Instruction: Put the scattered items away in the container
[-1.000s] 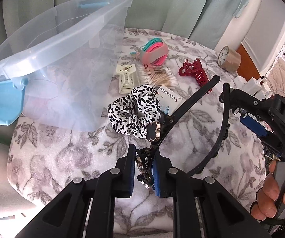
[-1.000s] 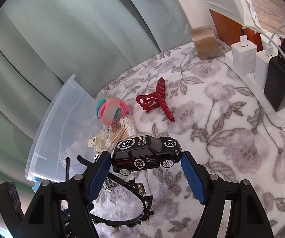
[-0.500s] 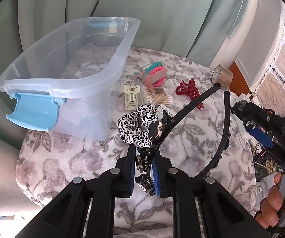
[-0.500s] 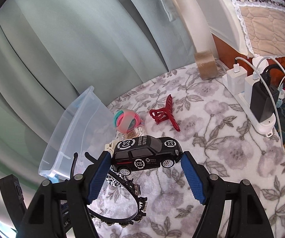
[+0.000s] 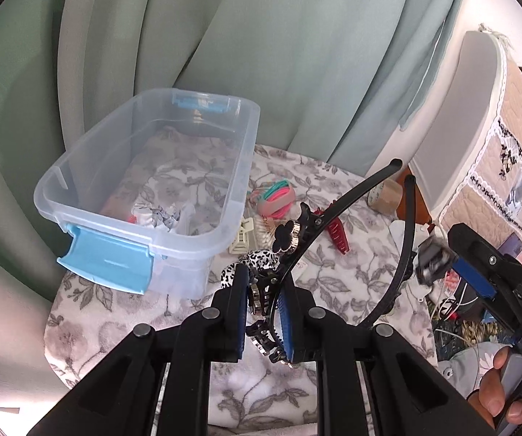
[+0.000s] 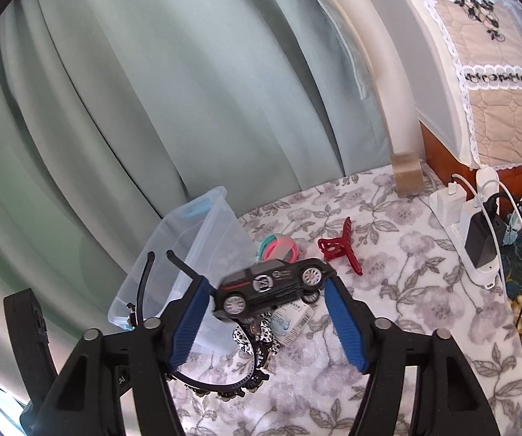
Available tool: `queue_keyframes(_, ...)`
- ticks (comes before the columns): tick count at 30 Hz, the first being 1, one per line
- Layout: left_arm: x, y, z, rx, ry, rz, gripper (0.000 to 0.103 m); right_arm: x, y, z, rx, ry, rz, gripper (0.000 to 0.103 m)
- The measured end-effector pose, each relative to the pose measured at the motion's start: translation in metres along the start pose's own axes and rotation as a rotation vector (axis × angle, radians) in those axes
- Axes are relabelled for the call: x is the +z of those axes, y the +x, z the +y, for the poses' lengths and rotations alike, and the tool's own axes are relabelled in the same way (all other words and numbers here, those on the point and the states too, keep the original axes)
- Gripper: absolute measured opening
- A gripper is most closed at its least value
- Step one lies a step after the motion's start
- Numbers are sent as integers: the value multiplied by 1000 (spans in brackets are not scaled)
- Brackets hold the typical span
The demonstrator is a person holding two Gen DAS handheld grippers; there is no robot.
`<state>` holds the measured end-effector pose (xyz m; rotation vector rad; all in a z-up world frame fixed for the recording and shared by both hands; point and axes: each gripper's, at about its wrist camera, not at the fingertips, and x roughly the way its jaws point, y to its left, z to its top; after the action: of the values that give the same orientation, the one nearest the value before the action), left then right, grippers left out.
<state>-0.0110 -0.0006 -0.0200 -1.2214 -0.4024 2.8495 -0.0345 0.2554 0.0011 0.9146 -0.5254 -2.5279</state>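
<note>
Currently, the left gripper (image 5: 262,312) is nearly closed, clamping the black headband (image 5: 337,214), whose arc rises toward the upper right of the frame. The right gripper (image 6: 268,312) stands wider, its jaws closing on the black toy car (image 6: 271,285), held crosswise between them. The clear storage bin (image 5: 241,181) lies beyond, upper left, nearer the left gripper.

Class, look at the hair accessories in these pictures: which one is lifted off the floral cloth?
The black headband with flower charms, clamped in the left hand-held gripper. The red claw clip, cream clip and leopard scrunchie lie on the cloth.
</note>
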Motion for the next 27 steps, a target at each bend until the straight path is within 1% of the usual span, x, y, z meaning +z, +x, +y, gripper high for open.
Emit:
queue_keyframes(2,7,-9,6,-7,-10,-26,16,2,-2,8,5,-14,-10,67)
queue_keyframes(5,12,-13,11,-6,-19,-40,16,1,2,18,2,-40,-3,60)
queue_keyframes(9,12,-15,19,-5,-36,-42,16,-4,8,22,-4,-47,18,60)
queue_keyframes(11,11,-16,23,-8,-46,-40,16,-8,10,19,-26,-47,25,60)
queue_keyframes(14,10,-20,27,-10,-54,-48,16,-13,17,3,-74,-19,43,60)
queue_keyframes(19,12,-25,34,-13,-73,-61,16,-28,37,-40,-173,60,132,60)
queue_keyframes(22,14,-24,37,-11,-80,-61,16,-38,48,-62,-213,96,169,60)
queue_keyframes(25,15,-22,38,-9,-83,-54,16,-41,57,-74,-243,106,189,61)
queue_keyframes(26,15,-21,38,-9,-82,-51,16,-42,60,-77,-248,110,192,62)
queue_keyframes(27,16,-20,37,-9,-81,-49,16,-42,63,-80,-251,114,191,66)
